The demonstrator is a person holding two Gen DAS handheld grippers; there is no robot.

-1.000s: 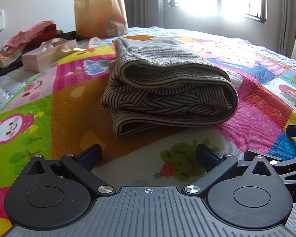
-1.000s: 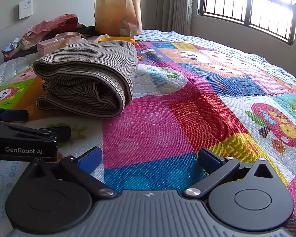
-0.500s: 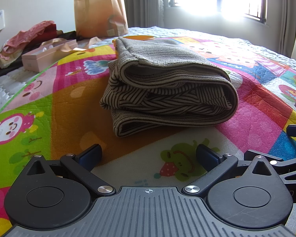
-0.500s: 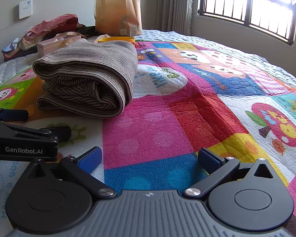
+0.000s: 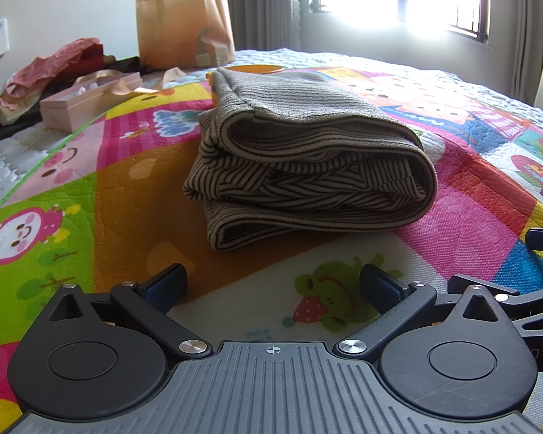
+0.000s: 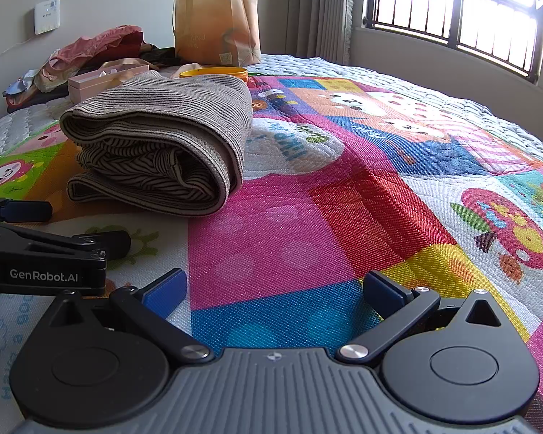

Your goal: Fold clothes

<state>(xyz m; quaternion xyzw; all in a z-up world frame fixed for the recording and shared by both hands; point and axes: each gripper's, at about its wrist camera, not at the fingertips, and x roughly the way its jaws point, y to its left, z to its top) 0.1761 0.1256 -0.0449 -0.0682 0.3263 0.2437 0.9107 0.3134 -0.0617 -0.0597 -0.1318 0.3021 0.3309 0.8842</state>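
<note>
In the left wrist view, the left claw [image 5: 271,285] is spread wide and empty, low over the colourful cartoon quilt [image 5: 119,195], with the folded striped garment [image 5: 307,166] lying just ahead. In the right wrist view, the right claw [image 6: 273,291] is likewise released; the garment [image 6: 163,144] sits ahead-left, beyond the left claw [image 6: 65,224].

Both my wrist cameras sit low over the bed [image 5: 119,188], facing the window wall. My left looks straight at the near garment [image 5: 307,166]; my right, further right, shares it [image 6: 163,144] at left.
</note>
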